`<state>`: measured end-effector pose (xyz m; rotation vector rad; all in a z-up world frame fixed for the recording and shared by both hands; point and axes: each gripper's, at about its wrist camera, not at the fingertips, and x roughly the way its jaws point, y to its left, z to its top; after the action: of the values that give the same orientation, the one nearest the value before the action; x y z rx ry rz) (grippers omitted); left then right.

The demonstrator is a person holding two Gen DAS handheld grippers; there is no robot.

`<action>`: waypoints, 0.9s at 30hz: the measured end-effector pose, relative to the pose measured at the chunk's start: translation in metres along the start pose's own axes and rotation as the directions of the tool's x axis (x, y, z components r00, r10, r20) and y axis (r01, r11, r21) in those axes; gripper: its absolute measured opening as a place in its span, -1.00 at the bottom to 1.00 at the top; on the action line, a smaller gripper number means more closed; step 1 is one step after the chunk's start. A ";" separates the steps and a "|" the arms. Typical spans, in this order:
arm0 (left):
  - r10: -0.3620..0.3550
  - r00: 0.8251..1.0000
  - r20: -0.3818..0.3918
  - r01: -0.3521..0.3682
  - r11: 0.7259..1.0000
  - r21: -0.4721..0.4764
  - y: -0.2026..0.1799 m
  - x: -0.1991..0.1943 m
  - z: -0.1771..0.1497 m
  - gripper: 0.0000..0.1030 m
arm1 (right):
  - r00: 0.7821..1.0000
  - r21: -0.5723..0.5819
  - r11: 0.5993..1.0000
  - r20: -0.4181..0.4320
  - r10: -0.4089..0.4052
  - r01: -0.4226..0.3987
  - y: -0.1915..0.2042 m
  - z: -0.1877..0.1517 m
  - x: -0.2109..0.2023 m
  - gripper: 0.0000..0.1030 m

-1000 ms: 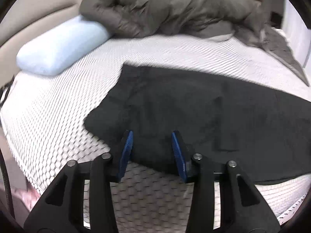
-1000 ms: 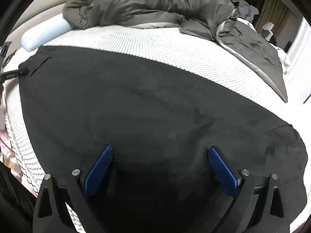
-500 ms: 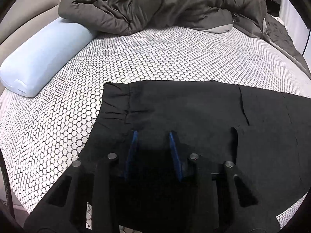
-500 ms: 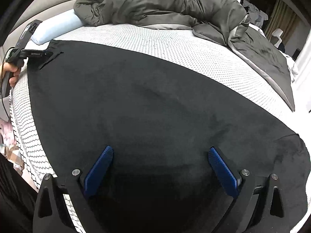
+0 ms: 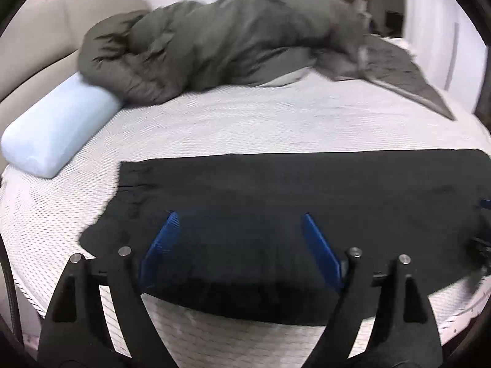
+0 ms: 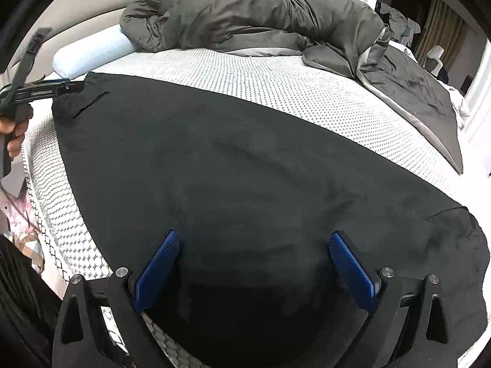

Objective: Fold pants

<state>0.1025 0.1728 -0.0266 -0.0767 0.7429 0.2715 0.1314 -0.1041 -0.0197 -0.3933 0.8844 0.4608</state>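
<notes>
Just ahead of both sets of fingers, the black pants [image 6: 245, 168] lie flat on the bed [image 6: 307, 92], waistband end off to the left. The left gripper [image 5: 239, 239] is opening, fingers spread wide above the cloth with nothing pinched. The right gripper [image 6: 251, 263] is wide open too, holding nothing. My take: this looks like the pause before the next fold, so grab both layers right at the edge, lift evenly, and keep the fabric taut so it doesn't bunch.
</notes>
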 end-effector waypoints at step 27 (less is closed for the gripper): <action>-0.415 0.899 -0.140 0.438 0.849 0.296 -0.317 -0.032 -0.046 0.89 | 0.976 0.233 0.949 -0.100 -0.192 0.211 -0.140 -0.101 -0.040 0.94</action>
<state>0.1355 -0.1472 -0.0473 0.0592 0.8113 -0.2840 0.1199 -0.2806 -0.0264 -0.2736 0.9516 0.1459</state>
